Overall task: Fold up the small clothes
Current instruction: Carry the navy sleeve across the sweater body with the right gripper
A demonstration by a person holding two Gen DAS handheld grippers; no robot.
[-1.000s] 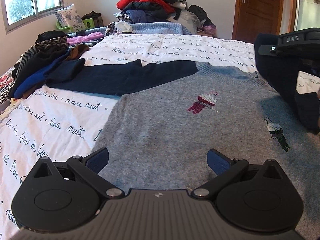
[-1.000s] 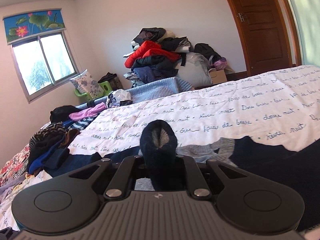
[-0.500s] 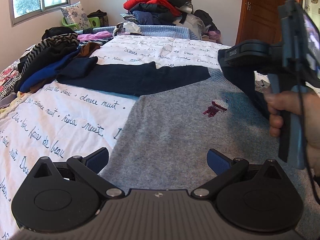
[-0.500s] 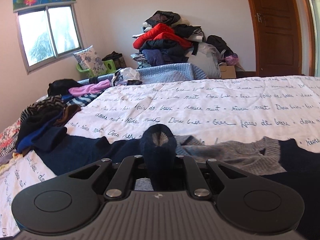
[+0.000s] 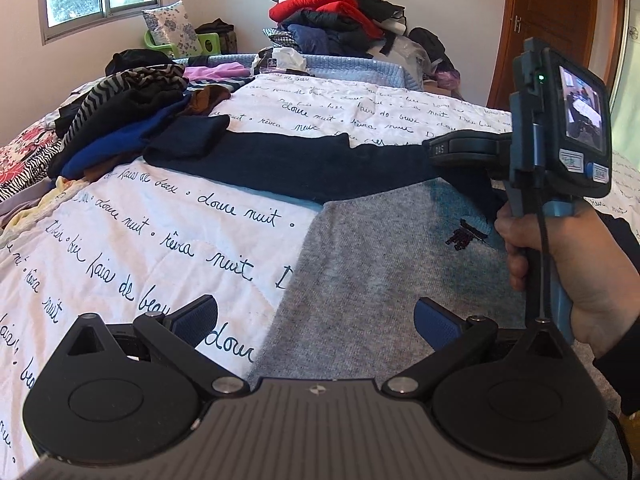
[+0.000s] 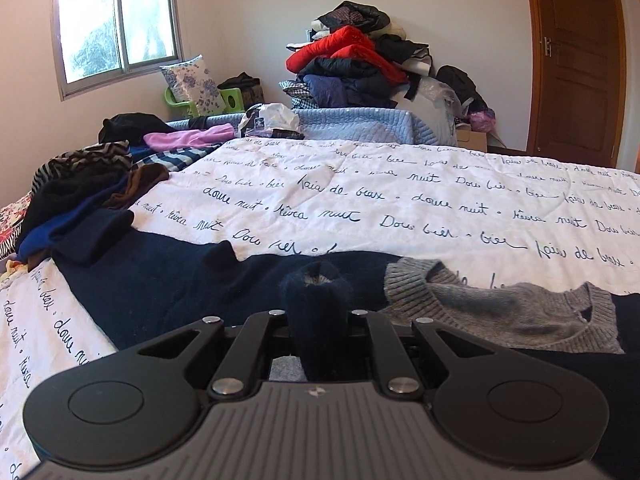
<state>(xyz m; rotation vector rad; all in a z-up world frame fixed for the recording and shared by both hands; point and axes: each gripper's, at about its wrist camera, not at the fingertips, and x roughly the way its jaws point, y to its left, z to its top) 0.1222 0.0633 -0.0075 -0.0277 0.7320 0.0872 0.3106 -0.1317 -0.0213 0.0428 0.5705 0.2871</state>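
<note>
A grey sweater point(image 5: 376, 272) with navy sleeves lies flat on the white bedspread. Its left navy sleeve point(image 5: 288, 160) stretches out toward the clothes pile. My left gripper point(image 5: 316, 320) is open and empty, low over the sweater's left hem edge. My right gripper point(image 6: 318, 312) is shut on the cuff of the other navy sleeve point(image 6: 316, 312), carried over the sweater's body near the grey collar point(image 6: 500, 312). In the left wrist view the right gripper point(image 5: 464, 148) hangs above the sweater's chest, held by a hand point(image 5: 568, 272).
A heap of mixed clothes point(image 5: 120, 120) lies at the bed's left side. A tall pile of jackets point(image 6: 360, 64) stands against the far wall. A wooden door point(image 6: 580, 60) is at the right. The white bedspread point(image 6: 400, 192) extends beyond the sweater.
My right gripper has carried the navy sleeve leftward across the sweater and lower toward it. My left gripper has shifted toward the sweater's left edge, staying open.
</note>
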